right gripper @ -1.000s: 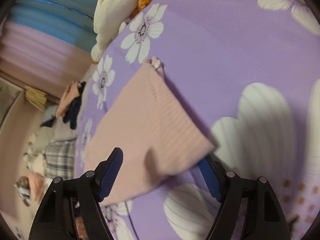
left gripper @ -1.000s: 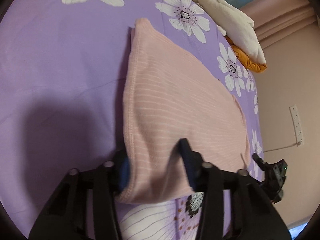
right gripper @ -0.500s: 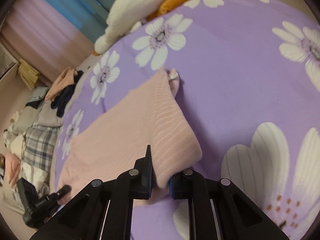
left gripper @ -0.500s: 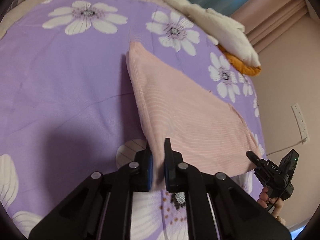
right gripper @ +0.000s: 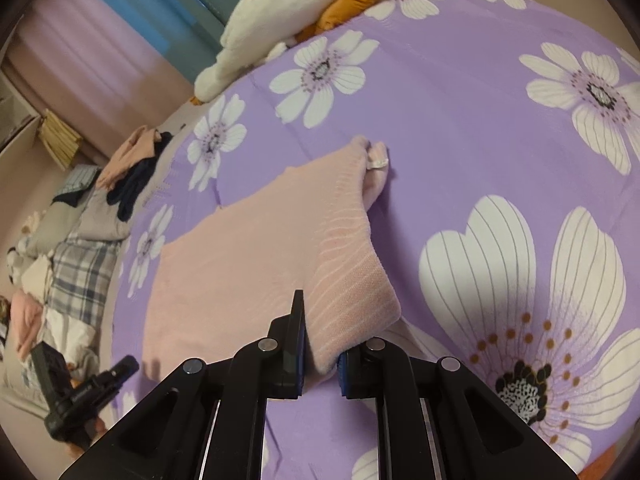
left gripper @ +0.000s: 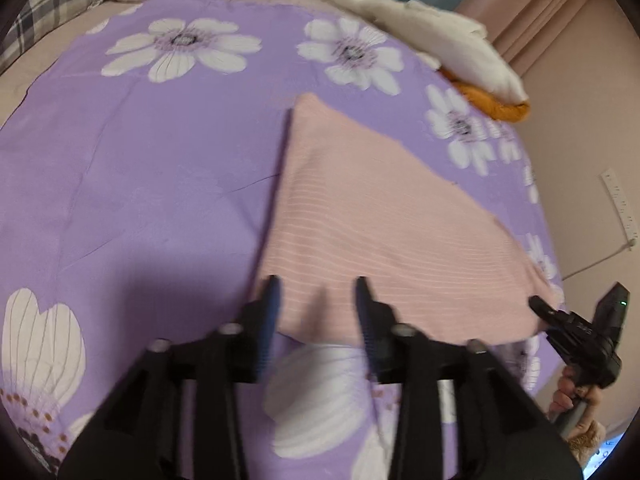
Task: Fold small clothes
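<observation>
A pink ribbed garment [left gripper: 380, 220] lies folded on the purple flowered bedsheet [left gripper: 140, 160]. My left gripper [left gripper: 318, 284] is at its near edge. The jaws are opening, and a fold of the cloth lies loose between the spread fingers. In the right wrist view my right gripper [right gripper: 320, 336] is shut on a near corner of the garment [right gripper: 256, 248] and holds it slightly raised off the sheet [right gripper: 460, 100]. The right gripper [left gripper: 576, 328] also shows at the cloth's right corner in the left wrist view, held by a hand [left gripper: 576, 396]. The left gripper [right gripper: 92, 388] appears low at the left.
A white and orange clothes heap [left gripper: 440, 52] lies at the far edge of the bed. More clothes and a plaid fabric [right gripper: 76, 272] are piled beyond the sheet's left side. A power strip [left gripper: 620, 208] hangs on the wall to the right.
The left jaws pinched the garment's near edge half a second ago and have now spread apart. The right jaws closed on the corner and stayed shut. Both grippers have risen.
</observation>
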`<state>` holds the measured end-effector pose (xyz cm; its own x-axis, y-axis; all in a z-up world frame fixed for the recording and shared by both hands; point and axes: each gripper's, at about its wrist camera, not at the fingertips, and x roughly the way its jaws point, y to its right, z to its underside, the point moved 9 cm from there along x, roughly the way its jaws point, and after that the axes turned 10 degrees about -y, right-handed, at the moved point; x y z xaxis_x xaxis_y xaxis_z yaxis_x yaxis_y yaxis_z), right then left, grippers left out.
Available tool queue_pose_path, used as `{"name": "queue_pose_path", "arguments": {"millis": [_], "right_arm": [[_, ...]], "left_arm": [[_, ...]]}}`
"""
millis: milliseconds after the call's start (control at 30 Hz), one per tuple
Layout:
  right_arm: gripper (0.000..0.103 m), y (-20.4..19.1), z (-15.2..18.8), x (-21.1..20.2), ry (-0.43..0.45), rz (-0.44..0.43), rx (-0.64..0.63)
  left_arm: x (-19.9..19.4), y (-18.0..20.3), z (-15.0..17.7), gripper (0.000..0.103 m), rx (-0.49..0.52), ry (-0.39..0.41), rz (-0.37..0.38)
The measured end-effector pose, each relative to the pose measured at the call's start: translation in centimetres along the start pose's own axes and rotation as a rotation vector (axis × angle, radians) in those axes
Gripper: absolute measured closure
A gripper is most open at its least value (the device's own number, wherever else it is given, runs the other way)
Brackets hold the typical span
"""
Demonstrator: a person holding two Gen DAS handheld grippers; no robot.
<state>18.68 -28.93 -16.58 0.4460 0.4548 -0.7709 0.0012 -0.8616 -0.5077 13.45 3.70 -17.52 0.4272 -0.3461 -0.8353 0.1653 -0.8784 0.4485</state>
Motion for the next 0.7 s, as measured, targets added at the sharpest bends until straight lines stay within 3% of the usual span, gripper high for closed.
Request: {"name": "queue_pose_path", "arguments": {"millis": [67, 133, 333, 400, 433, 567, 700], "right_arm": [[0.089, 0.1, 0.2, 0.0, -0.001, 0.0, 0.003], [0.089, 0.2, 0.2, 0.0, -0.004, 0.002, 0.005], [0.089, 0.8, 0.5, 0.6, -0.017, 0.015, 0.018], [0.089, 1.1, 0.5, 0.9, -0.024, 0.013, 0.029], [0.089, 1.3, 0.5, 1.0, -0.025, 0.013, 0.035], [0.089, 1.4, 0.5, 1.0, -0.026, 0.011, 0.043], [0.089, 1.4, 0.3, -0.3, -0.002, 0.029, 0.035]], "left_arm": [[1.0, -0.7, -0.5, 0.052, -0.029, -0.023, 0.039], [1.9, -1.6, -0.9, 0.047, -0.056, -0.039, 0.027], [4.3, -0.9, -1.7, 0.047, -0.046, -0.095, 0.095], [4.8, 0.0, -1.8, 0.068, -0.055, -0.129, 0.167], [5.3, 0.3, -1.6, 0.088, -0.067, -0.16, 0.196], [4.8, 0.8, -0.9, 0.094, -0.05, -0.134, 0.131], [2.2, 2.3, 0.6, 0.095, -0.062, -0.125, 0.174]]}}
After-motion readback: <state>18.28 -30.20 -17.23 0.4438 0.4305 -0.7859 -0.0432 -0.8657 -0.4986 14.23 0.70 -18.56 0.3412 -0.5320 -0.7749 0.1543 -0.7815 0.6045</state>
